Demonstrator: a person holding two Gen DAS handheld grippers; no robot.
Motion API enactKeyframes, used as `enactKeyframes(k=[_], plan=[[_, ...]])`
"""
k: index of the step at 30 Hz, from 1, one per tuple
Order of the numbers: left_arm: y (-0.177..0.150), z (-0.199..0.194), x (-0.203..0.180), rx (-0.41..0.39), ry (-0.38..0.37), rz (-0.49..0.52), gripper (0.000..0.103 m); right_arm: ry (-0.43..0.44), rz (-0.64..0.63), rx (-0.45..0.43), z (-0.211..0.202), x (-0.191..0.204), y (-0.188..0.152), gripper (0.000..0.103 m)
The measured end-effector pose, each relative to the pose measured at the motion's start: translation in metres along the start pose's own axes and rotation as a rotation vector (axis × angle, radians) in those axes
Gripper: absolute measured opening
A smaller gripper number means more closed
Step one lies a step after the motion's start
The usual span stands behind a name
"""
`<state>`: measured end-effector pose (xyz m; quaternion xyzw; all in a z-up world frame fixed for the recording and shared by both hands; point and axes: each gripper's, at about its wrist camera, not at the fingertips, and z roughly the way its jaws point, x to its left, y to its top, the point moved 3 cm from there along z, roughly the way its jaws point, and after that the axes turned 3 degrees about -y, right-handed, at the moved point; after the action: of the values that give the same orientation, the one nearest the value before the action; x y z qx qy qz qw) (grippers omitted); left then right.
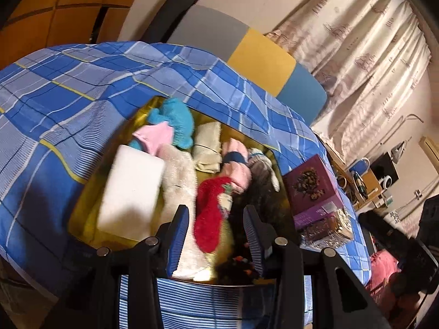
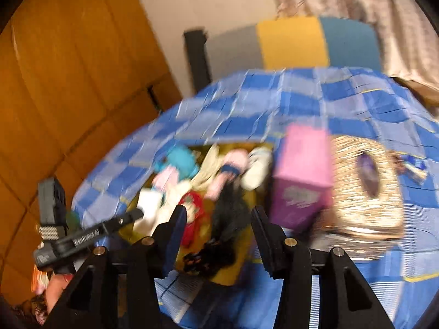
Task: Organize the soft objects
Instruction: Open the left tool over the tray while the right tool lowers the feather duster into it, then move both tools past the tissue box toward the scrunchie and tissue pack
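We hold both jaws apart and empty above the gold tray (image 1: 82, 213); the fuzzy red sock (image 1: 210, 213) lies between the left gripper (image 1: 216, 219) jaws, the black furry piece (image 2: 229, 219) between the right gripper (image 2: 218, 227) jaws.

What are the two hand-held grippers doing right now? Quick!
Left hand-held gripper: open, holding nothing, over the red sock.
Right hand-held gripper: open, holding nothing, over the black fuzzy item.

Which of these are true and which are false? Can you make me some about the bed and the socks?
1. The tray is gold. True.
2. The red sock lies in the tray. True.
3. The purple box sits inside the tray. False: it stands beside it on the blanket.
4. The left gripper is holding the red sock. False: it is open and holds nothing.
5. The blanket is green. False: blue checked.
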<state>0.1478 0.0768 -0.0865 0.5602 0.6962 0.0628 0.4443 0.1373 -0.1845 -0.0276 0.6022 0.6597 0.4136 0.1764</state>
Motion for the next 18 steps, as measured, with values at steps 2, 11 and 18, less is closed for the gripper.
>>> enactKeyframes(k=[2,11,18], plan=[[-0.001,0.003,-0.009,0.012,-0.016,0.014,0.041,-0.063,0.069,-0.058,-0.02,-0.032,0.004,0.051],[-0.007,0.022,-0.074,0.084,-0.123,0.13,0.041,-0.347,0.23,-0.027,-0.036,-0.188,-0.002,0.065],[-0.017,0.041,-0.126,0.162,-0.149,0.22,0.041,-0.444,0.062,0.159,0.014,-0.296,0.018,0.067]])
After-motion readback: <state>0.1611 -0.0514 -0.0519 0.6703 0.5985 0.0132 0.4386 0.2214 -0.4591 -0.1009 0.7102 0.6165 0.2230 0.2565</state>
